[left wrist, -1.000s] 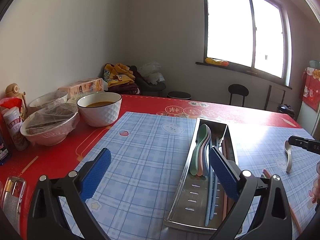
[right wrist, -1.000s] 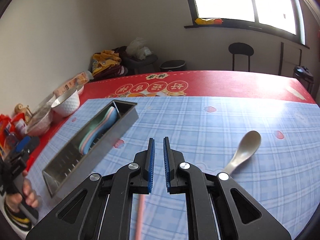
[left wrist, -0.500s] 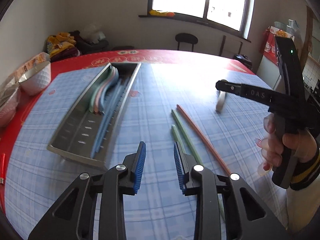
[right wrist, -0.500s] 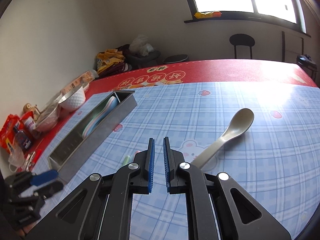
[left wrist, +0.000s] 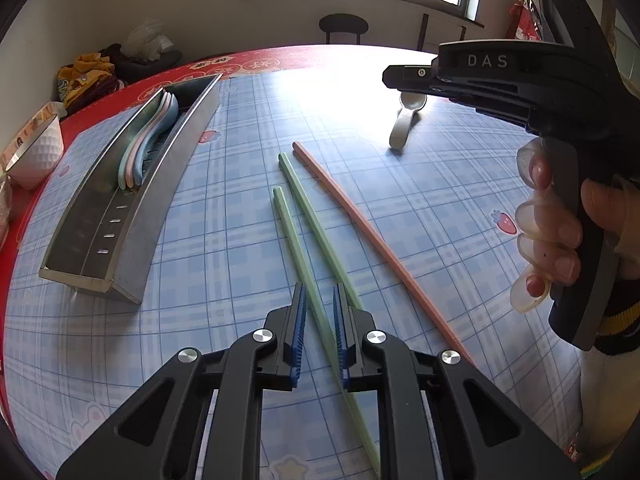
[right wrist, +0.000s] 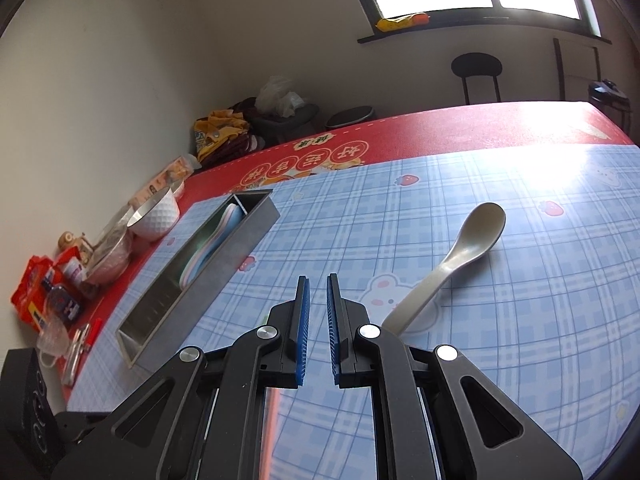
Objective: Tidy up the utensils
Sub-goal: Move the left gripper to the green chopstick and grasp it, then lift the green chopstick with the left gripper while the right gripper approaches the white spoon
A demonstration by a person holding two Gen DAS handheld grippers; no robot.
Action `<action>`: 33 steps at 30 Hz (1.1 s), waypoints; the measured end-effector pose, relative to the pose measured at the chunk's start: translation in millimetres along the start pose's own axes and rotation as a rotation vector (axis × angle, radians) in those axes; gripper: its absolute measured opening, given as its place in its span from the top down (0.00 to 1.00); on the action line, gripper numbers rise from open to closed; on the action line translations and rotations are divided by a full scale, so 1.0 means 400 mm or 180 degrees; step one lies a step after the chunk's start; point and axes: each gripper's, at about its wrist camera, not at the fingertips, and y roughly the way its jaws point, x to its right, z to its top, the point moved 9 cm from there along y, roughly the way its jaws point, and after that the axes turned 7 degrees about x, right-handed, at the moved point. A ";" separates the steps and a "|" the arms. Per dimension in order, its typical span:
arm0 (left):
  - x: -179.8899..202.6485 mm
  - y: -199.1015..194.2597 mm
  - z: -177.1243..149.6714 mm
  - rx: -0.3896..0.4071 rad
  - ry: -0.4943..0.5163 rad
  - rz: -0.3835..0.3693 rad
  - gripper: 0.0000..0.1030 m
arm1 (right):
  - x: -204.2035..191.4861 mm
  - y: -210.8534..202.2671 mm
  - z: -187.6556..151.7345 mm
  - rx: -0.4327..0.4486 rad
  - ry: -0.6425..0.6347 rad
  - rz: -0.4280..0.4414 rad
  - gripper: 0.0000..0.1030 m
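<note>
Left hand-held gripper [left wrist: 319, 320] is closing its jaws around a green chopstick [left wrist: 304, 264] on the bench [left wrist: 224, 248], pads not quite pressing yet. Second green chopstick [left wrist: 316, 224] and a pink one [left wrist: 372, 236] lie just right of it. Right hand-held gripper [right wrist: 317, 312] is shut and empty, grey spoon [right wrist: 452, 264] lying just to its right.

Table [left wrist: 224, 240]: metal tray [left wrist: 132, 216], chopsticks [left wrist: 316, 224], spoon [right wrist: 452, 264], bowl [right wrist: 156, 212].

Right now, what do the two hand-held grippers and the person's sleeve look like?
Both are matte black plastic with skeletal cut-out arms, silver pivot bolts and blue ribbed pads. The left hand-held gripper and right hand-held gripper match. Seen from the left wrist camera, the right one's body carries white "DAS" lettering and a small green light. The sleeve is dark with a yellow stripe on its cuff.
</note>
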 end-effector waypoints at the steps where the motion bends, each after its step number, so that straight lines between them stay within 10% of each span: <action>1: -0.002 0.002 -0.005 -0.0020 0.0009 0.0014 0.87 | 0.000 -0.001 0.001 0.0003 0.0009 -0.0001 0.91; 33: -0.042 0.082 0.074 0.0104 0.0032 0.0065 0.94 | 0.015 0.022 -0.016 -0.0093 0.0022 -0.0079 0.91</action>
